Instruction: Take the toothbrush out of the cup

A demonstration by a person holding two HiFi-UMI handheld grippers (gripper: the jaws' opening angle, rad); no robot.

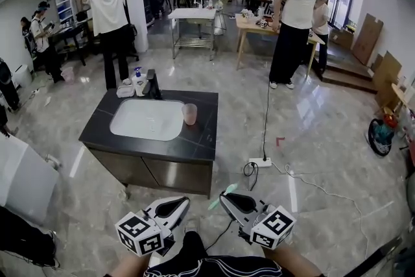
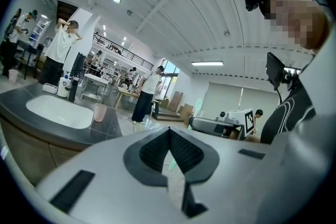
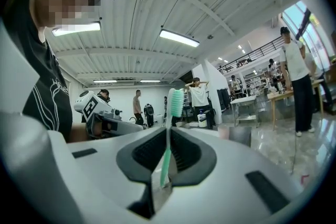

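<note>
Head view: both grippers sit low at the bottom edge, close to my operator's body and well apart from the dark table [image 1: 202, 141] with its white sink [image 1: 148, 119]. The pink cup [image 1: 189, 113] stands upright on the table just right of the sink. The left gripper [image 1: 185, 201] and right gripper [image 1: 224, 196] point toward each other, and a pale green toothbrush [image 1: 214, 203] shows between their tips.

Left gripper view: I read the left gripper [image 2: 168, 131] as pressed together at the tips, with nothing pinched between them. The cup [image 2: 99, 112] stands far off on the table [image 2: 52, 132]. The right gripper [image 2: 211, 124] is across from it.

Right gripper view: the right gripper [image 3: 168, 132] pinches the toothbrush [image 3: 166, 150] by its handle, upright, with the bristle head above the jaws. The toothbrush is out of the cup, and the left gripper [image 3: 105, 119] sits beyond at the left.
</note>
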